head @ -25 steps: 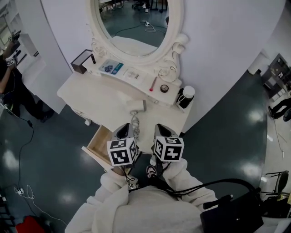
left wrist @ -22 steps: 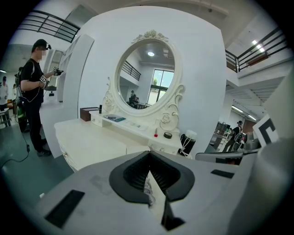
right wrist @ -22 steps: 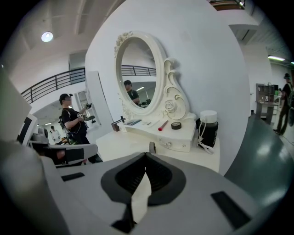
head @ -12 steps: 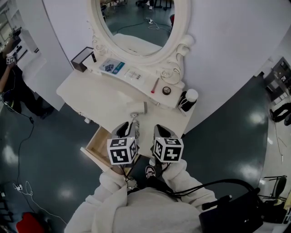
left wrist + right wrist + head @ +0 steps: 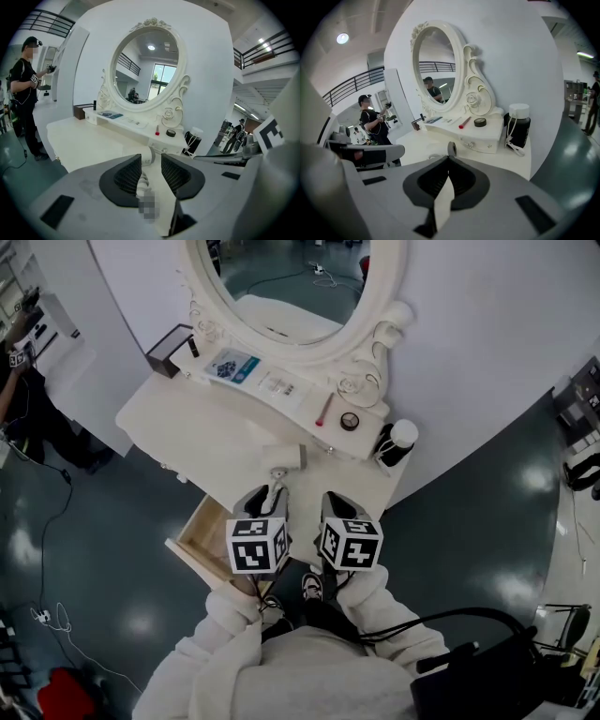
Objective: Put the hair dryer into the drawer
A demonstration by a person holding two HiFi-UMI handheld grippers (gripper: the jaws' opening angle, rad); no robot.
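Dryer (image 5: 283,458) lies on its side on the table (image 5: 187,432), near the front edge, just ahead of both grippers. Not in the drawer yet. Its coiled cord (image 5: 276,486) trails back toward the person.

Left gripper (image 5: 266,499): jaws have just been opening and now stand apart. The cord runs between them, close against the left pad, not pinched. Right gripper (image 5: 337,504): jaw tips together, nothing in them, hanging just right of the cord.

Risks, as I judge them:
- With neither tool gripping anything, the cord could slide off the front edge, its weight tugging the dryer after it.
- A grip on the cord alone would leave the dryer swinging; it could knock the drawer front or drop to the floor.
- The body looks smooth and rounded, so narrow jaws could slip off it; the handle seems the safer hold.
- A loose coil may hang over the drawer rim and jam the drawer when it is pushed shut.

Containers:
- Drawer (image 5: 201,534): pulled out below the table's front, down-left of the left gripper. The floor that shows is bare wood; the nearer part is hidden behind that gripper's cube.
- Black box (image 5: 167,364), back left corner: contents unclear.
- Bottle (image 5: 394,442), dark with a white cap on, at the right end.
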